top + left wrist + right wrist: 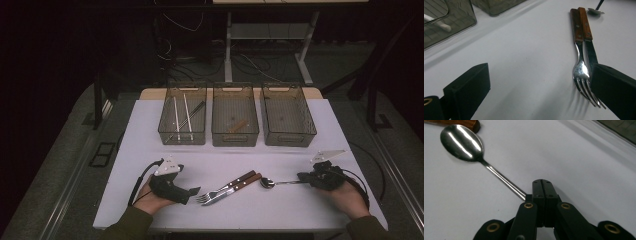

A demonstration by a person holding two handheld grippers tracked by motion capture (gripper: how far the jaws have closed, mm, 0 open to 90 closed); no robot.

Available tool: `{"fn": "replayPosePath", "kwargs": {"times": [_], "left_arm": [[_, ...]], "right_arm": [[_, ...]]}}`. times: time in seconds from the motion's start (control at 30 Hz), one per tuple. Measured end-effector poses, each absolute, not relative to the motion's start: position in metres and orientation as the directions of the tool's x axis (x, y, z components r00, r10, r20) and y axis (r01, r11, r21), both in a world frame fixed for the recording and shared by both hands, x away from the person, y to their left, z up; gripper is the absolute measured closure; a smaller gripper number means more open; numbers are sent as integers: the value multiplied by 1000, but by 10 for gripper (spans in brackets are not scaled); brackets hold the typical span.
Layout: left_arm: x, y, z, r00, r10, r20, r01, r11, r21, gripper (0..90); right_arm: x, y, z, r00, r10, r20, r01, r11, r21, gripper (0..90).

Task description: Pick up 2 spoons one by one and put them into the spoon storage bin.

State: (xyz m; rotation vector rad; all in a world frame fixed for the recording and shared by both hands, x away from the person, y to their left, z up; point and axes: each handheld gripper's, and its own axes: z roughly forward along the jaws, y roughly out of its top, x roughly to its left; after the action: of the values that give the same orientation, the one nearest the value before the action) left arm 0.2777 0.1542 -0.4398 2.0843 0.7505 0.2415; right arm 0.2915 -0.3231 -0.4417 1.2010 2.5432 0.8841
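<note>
left hand-held gripper (194, 190), jaws spread wide with nothing between them, rests on the white bench (280, 210) just left of a wooden-handled fork (225, 188) and knife (234, 190) lying side by side. spoon (278, 183) lies on the bench right of the knife, bowl near the wooden handles. right hand-held gripper (303, 177), jaws pressed together, pinches the spoon's handle end.

Black right gripper (541, 185) with brass rivets, trailing cable; olive sleeves (131, 225).
</note>
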Motion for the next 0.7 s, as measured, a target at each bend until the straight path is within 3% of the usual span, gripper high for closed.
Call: {"fn": "replayPosePath", "kwargs": {"times": [0.7], "left_arm": [[276,153,-440,805,582,-114,426,-432,795,18]], "right_arm": [[274,-318,-438,-702,707,87,626,554,550,900]]}}
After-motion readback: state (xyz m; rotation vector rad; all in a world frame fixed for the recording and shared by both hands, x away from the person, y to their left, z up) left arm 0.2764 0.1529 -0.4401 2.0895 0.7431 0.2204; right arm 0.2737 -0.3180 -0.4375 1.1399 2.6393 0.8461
